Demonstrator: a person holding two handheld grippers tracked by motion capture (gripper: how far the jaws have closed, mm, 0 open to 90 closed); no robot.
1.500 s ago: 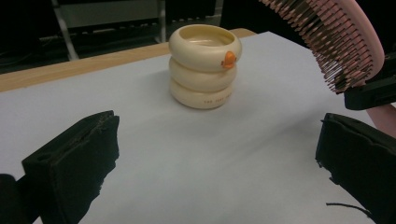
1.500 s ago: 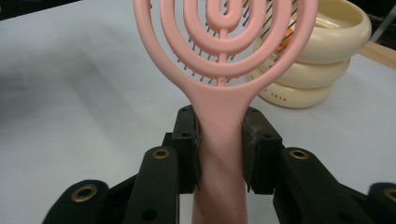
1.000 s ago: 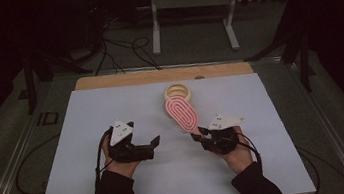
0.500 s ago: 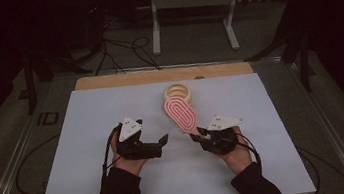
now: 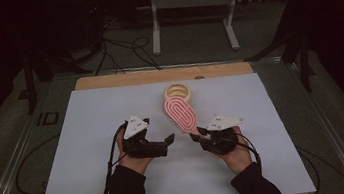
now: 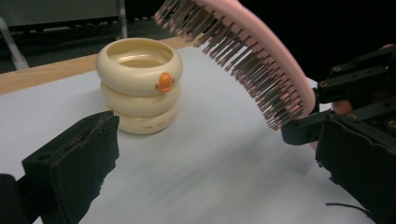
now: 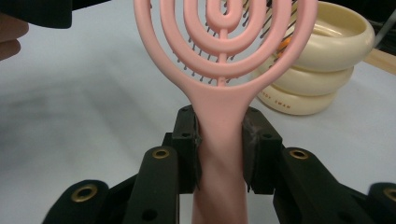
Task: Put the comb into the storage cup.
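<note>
A dark room with cables and a metal stand on the floor surrounds the desk (image 5: 89, 138), which is covered by a pale sheet with a wooden strip along its far edge. Near the middle of that far edge a cream ring-shaped container (image 5: 178, 92) with a small orange beak on its side is seen standing upright. The pink hairbrush (image 5: 180, 114) is held off the sheet by its handle, which is pinched between the pads of the right gripper (image 5: 201, 132); in the right gripper view the jaws are seen pressed against both sides of the handle just below the head. The brush head is angled toward the container, bristles facing down and to the left, its tip close to the container but apart from it.

Compared with a second ago, the left gripper (image 5: 168, 140) has been brought inward across the near half of the desk toward the brush, while the right has been kept still. Its jaws are spread, with nothing between them; in the left gripper view the bristles are seen just beyond them. A handover or a two-handed hold on the brush head is judged to be in preparation, with no contact made yet.
</note>
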